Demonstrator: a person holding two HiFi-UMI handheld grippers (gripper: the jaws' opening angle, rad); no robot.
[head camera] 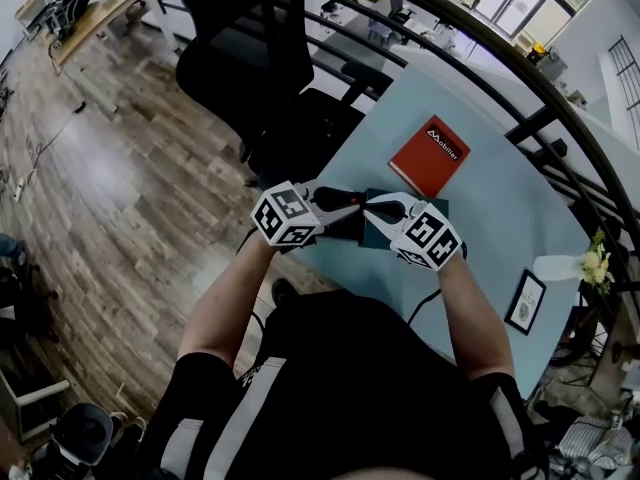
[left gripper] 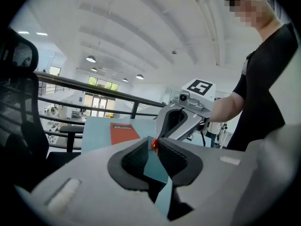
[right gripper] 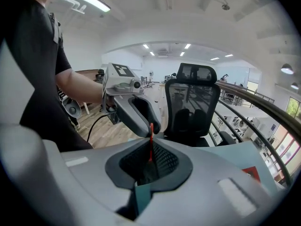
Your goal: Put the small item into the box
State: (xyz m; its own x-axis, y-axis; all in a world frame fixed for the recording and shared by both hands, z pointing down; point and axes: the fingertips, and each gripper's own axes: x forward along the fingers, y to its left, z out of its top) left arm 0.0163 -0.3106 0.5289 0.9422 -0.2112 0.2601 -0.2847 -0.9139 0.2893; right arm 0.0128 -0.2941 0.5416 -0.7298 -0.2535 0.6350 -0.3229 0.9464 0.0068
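A wood-plank floor (head camera: 120,188) is seen left of the left hand-held gripper (head camera: 345,203), a black mesh office chair (head camera: 250,38) beyond it; a black railing (head camera: 530,125) and windows (head camera: 520,3) are seen past the counter (head camera: 500,228).

The head view looks steeply down over the desk (head camera: 500,218). Each tongs view rides close behind its own jaws: the left one faces the right tongs (left gripper: 157,138), the right one faces the left tongs (right gripper: 151,125). All three share the red book (head camera: 430,155).

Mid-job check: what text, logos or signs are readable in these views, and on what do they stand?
Flat red item: white logo and one word, too blurred to read.
Left gripper's cube: black-and-white square markers, no words.
Right gripper's cube: the same kind of markers, no words.
Framed card: print too small to read.
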